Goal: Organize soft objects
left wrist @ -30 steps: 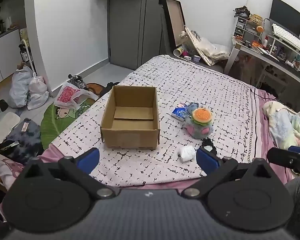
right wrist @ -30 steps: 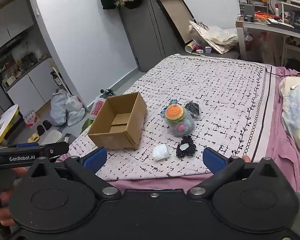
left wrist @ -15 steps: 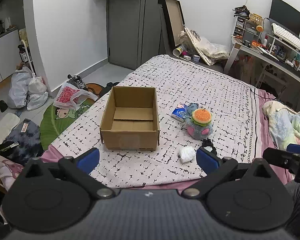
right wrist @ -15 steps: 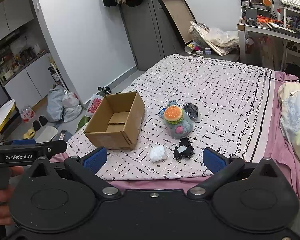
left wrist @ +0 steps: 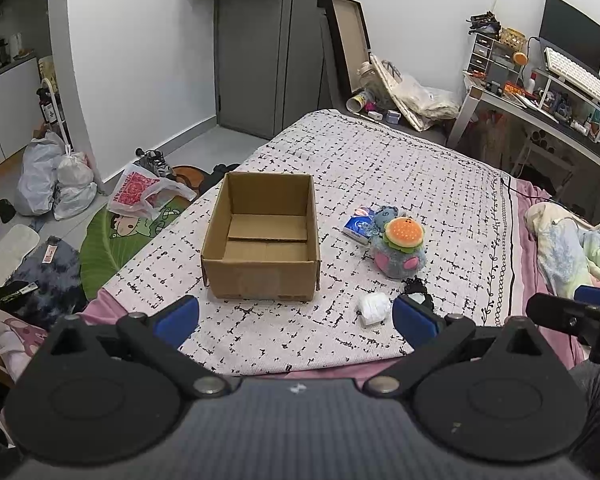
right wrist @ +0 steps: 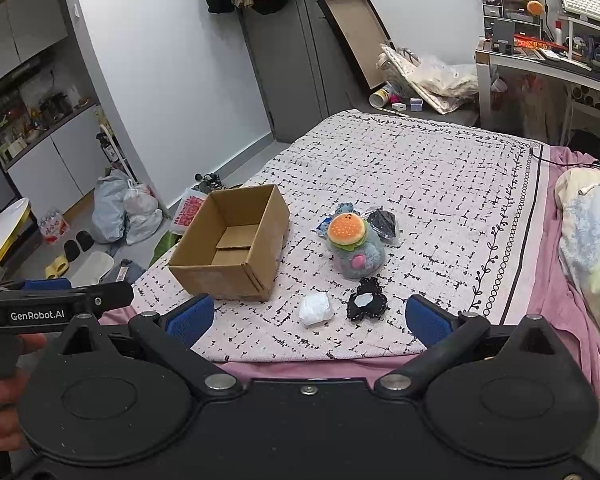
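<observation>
Burger plush (right wrist: 354,246) on the bed (right wrist: 440,184), at three o'clock from the empty cardboard box (right wrist: 230,254) — left gripper (left wrist: 296,316) and right gripper (right wrist: 308,316) both spread wide, holding nothing.

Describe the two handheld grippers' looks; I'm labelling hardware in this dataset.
Both are matte black: two round discs, angled linkage arms with silver pivot pins, and blue finger pads. The left gripper has a ribbed grey top, and its body reads "GenRobot.AI" in white. The right gripper has a smooth black top.
</observation>
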Available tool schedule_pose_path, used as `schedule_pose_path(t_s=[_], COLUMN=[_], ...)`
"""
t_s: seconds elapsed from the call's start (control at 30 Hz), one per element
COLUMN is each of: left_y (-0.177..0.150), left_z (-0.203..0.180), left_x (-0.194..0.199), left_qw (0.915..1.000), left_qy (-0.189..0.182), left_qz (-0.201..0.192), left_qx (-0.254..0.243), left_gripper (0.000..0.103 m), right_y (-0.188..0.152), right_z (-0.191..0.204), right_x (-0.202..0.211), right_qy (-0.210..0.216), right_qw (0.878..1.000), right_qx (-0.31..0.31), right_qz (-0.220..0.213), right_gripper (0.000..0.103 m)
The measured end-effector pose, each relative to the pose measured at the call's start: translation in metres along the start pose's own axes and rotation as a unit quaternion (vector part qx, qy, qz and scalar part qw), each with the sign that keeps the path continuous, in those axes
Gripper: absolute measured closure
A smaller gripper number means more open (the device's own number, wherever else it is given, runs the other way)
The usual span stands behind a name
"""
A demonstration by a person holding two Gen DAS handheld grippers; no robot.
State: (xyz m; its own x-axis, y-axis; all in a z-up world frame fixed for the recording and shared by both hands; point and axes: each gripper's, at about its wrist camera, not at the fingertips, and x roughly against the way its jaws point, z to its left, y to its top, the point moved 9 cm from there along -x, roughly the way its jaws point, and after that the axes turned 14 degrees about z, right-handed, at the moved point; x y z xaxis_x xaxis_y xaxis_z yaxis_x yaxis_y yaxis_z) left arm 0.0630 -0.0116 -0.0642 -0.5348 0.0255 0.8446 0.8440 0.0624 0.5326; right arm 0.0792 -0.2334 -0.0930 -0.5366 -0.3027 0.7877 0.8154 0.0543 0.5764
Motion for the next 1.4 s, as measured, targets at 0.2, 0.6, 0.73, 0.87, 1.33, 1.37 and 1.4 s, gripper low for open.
schedule_pose_path(t_s=[0.2,0.6,0.73,0.87,1.33,1.37,1.4], left_y=[0.002,0.004,0.005,0.006,-0.001,-0.001,-0.001], left_z=[0.003,0.006,0.005,0.004,0.005,0.004,0.004], left_x=[0.005,0.009,0.012,0.015,0.016,0.016,0.015], left_qw=[1.0,1.0,1.0,0.9999,0.9999,0.9999,0.9999], left_qy=[-0.002,-0.006,-0.008,-0.01,-0.011,-0.01,-0.01], left_qz=[-0.003,-0.003,-0.004,-0.007,-0.006,-0.007,-0.007], left_qx=[0.003,0.004,0.003,0.002,0.001,0.0,0.001], left_gripper=[0.001,0.001,0.001,0.001,0.001,0.001,0.001], right_y=[0.001,0.002,0.004,0.004,0.001,0.0,0.0], right_z=[0.002,0.004,0.005,0.006,0.011,0.011,0.01], right_x=[0.002,0.004,0.008,0.012,0.03,0.027,0.024], right_qy=[-0.002,-0.003,-0.005,-0.005,-0.026,-0.025,-0.023], right_qw=[1.0,1.0,1.0,1.0,0.999,0.999,0.999], right_qx=[0.001,0.002,0.003,0.0,0.007,0.009,0.011], right_qz=[-0.002,-0.001,-0.005,-0.009,-0.025,-0.023,-0.021], right_gripper=[0.0,0.0,0.0,0.0,0.0,0.0,0.0])
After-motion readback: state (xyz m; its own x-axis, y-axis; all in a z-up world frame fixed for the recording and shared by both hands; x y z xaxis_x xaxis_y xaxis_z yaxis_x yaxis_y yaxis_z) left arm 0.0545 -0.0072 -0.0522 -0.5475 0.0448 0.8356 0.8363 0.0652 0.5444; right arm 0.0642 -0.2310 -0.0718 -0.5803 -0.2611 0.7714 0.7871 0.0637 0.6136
